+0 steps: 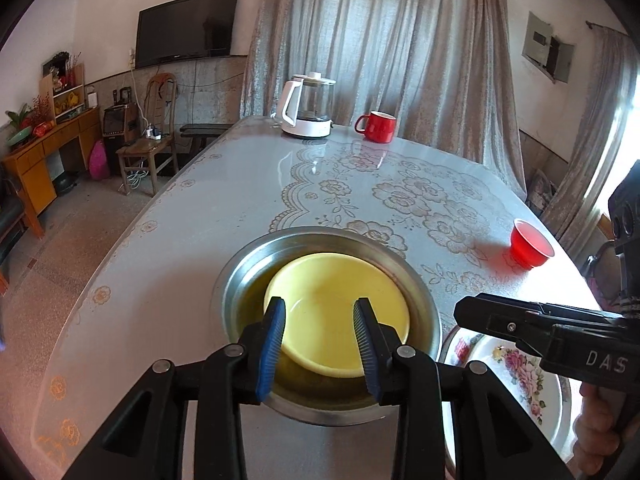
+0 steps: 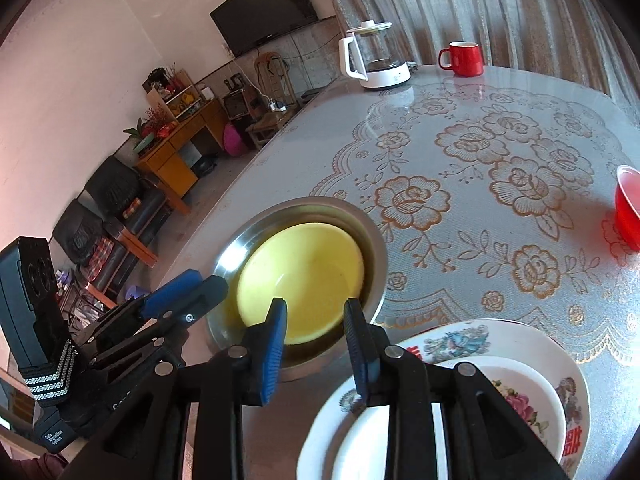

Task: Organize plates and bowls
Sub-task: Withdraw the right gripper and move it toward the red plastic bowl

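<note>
A yellow bowl [image 1: 336, 312] sits inside the steel basin [image 1: 240, 280]. Just beside the basin, both the left gripper [image 1: 320, 332] and right gripper [image 2: 316, 340] hover narrowly parted, holding nothing; the right one hangs over stacked floral plates [image 2: 532, 392].

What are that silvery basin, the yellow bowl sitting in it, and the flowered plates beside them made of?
Silvery basin: looks like stainless steel, with a brushed grey shine and reflections on the rim.
Yellow bowl: probably plastic or melamine; flat, even colour with a soft sheen.
Flowered plates: likely glazed ceramic or enamel; glossy white with printed flowers. The look alone does not settle which.
</note>
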Demonstrator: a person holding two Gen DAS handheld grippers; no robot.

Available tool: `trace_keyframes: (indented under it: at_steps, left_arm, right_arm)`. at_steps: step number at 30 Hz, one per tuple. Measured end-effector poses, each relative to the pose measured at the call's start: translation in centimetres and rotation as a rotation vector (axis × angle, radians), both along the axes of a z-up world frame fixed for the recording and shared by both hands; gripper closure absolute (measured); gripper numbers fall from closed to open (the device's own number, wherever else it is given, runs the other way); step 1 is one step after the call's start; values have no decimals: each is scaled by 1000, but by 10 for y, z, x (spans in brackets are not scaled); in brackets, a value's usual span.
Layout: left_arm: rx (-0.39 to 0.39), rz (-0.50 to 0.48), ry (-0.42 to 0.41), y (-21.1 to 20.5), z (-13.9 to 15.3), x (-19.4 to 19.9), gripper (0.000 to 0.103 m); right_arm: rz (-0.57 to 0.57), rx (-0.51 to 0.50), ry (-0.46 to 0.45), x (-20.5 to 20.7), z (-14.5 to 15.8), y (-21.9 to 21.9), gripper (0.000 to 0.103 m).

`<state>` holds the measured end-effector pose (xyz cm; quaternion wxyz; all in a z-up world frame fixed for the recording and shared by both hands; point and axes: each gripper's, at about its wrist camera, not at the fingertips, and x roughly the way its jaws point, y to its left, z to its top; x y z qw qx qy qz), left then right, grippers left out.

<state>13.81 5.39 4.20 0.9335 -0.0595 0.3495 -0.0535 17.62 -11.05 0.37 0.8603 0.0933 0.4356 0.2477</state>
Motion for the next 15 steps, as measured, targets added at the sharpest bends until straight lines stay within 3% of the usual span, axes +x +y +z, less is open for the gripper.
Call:
trace_keyframes:
  at_steps: [3, 15]
  left_arm:
    - [12, -42, -3, -16, 4, 3, 61]
    - [97, -199, 23, -93, 9, 23, 61]
  right_arm:
    - [-53, 14, -11, -3, 2, -25, 74]
    - [-275, 37, -11, -13, -3, -131, 74]
